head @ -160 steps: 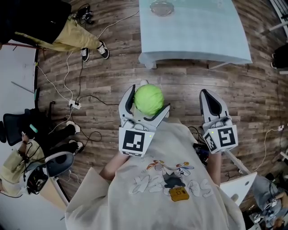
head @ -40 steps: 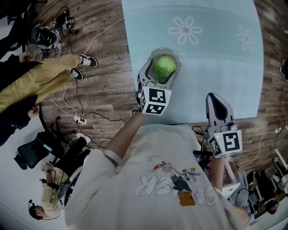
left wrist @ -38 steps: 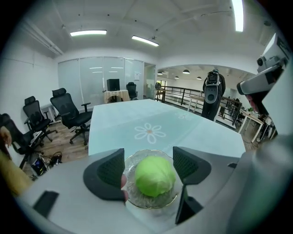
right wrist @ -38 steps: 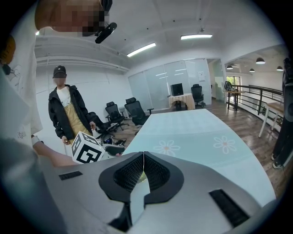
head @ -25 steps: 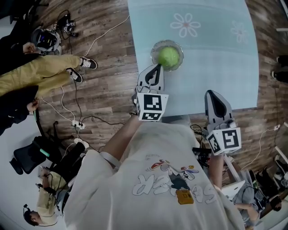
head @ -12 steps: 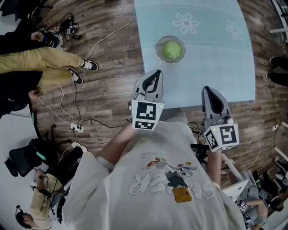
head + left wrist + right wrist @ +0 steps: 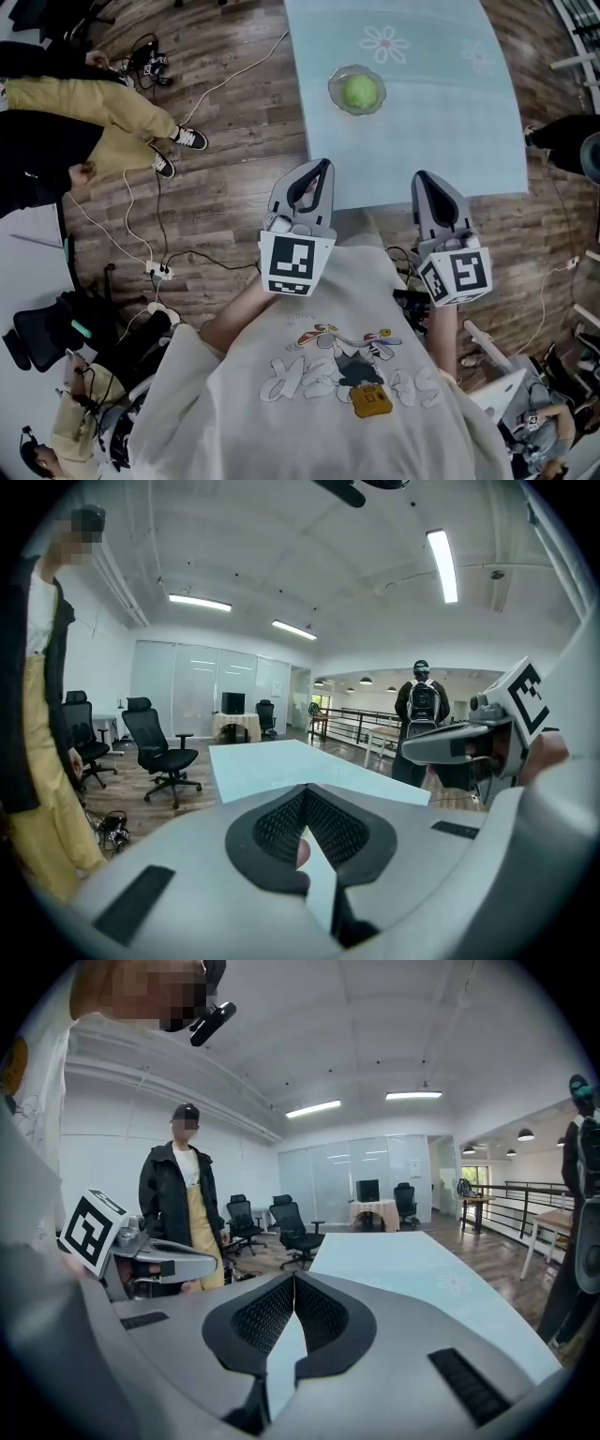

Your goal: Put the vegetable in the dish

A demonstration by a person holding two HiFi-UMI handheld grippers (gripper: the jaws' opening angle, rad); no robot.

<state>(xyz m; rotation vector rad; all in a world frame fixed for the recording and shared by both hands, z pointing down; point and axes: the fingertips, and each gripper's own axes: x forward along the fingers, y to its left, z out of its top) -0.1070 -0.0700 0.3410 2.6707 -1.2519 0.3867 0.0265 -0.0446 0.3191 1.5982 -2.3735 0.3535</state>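
The round green vegetable (image 7: 358,90) lies in the clear glass dish (image 7: 337,97) on the pale blue table (image 7: 441,122), near its left side. My left gripper (image 7: 322,167) is held close to my chest, short of the table's near edge, shut and empty. In its own view the left gripper (image 7: 305,797) has its pads together, with the table (image 7: 272,761) ahead. My right gripper (image 7: 422,178) is level with it on the right, also shut with nothing in it. The right gripper view shows the right gripper (image 7: 293,1283) with its pads meeting too. The dish does not show in either gripper view.
A person in yellow trousers (image 7: 103,98) is at the left, with cables (image 7: 155,272) across the wooden floor. Office chairs (image 7: 159,752) stand beyond the table, and a person with a backpack (image 7: 422,705) is further off. A person in a black jacket (image 7: 183,1213) stands left of the table.
The left gripper let go of the vegetable in the dish, shut and drew back to my chest. The table and dish now lie further from both grippers.
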